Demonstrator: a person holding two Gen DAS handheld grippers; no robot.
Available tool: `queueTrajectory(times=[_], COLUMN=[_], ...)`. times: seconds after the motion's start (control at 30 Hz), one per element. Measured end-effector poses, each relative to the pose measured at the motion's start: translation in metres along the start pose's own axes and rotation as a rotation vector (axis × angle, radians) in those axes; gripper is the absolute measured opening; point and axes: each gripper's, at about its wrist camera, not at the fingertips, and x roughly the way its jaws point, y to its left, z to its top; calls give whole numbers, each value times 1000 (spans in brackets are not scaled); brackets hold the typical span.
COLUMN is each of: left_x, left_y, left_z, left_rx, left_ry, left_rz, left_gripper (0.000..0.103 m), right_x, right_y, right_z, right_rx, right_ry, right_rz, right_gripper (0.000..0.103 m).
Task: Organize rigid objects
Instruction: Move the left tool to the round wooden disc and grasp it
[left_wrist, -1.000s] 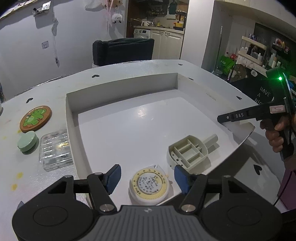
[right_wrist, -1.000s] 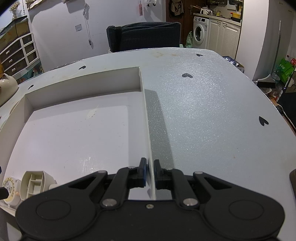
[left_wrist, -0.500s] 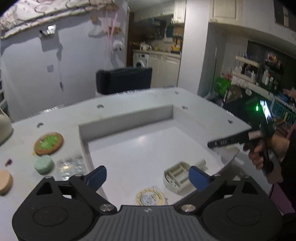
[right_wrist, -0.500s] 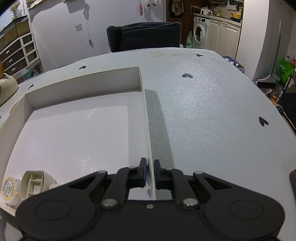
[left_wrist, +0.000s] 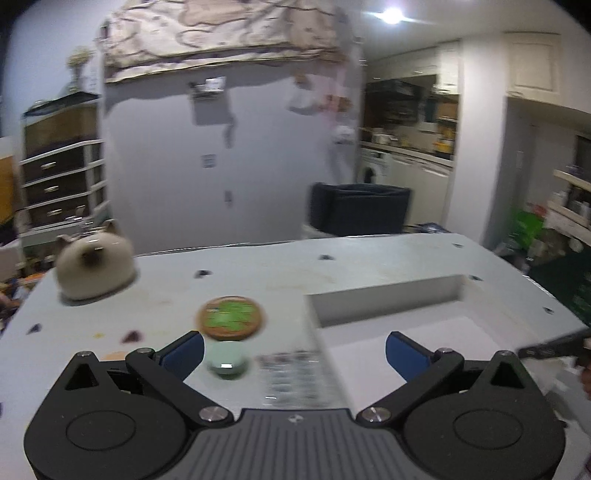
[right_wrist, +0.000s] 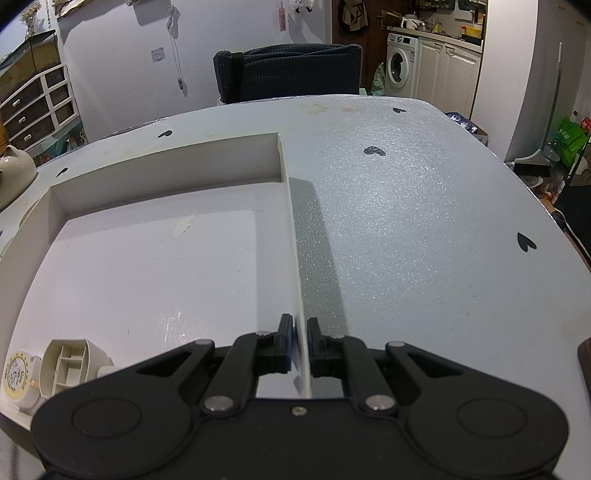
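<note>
My left gripper (left_wrist: 294, 350) is open and empty, raised above the table's left part. Below it lie a round green-and-brown coaster (left_wrist: 231, 317), a pale green round lid (left_wrist: 225, 362) and a clear plastic case (left_wrist: 291, 373), all blurred. The white tray (left_wrist: 384, 299) lies to the right. My right gripper (right_wrist: 300, 341) is shut on the tray's right wall (right_wrist: 291, 236). Inside the tray, at its near left corner, lie a round tape measure (right_wrist: 16, 373) and a beige divided plastic part (right_wrist: 70, 365).
A cream cat-shaped pot (left_wrist: 94, 267) stands at the table's far left. A dark chair (right_wrist: 288, 72) stands behind the table. The other gripper (left_wrist: 546, 349) shows at the right edge of the left wrist view. Black heart marks dot the table (right_wrist: 424, 221).
My left gripper has risen and swung left, away from the tape measure and beige part, now over the coaster and lid. Its jaws stand wider. The right gripper has not moved.
</note>
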Motion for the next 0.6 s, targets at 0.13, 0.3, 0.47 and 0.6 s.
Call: queueTrajectory(times=[0.13,0.3,0.47,0.6], left_x=[11,30,49,62], left_y=[32,68,99,113], left_z=[0,-10,-29,-43], left_rx=[-40,-114,-189,-215], left_ry=[12,50,105,144], left_rz=[72,140,194,215], left_gripper=[103,103,103,103], right_x=[0,0,1,1], right_y=[0,0,-2,-2], right_z=[0,0,-1,-1], right_rx=[0,-2,3,1], right_ry=[0,1,0,0], right_rz=[0,-1,5,4], right_gripper=[8,8,8,8])
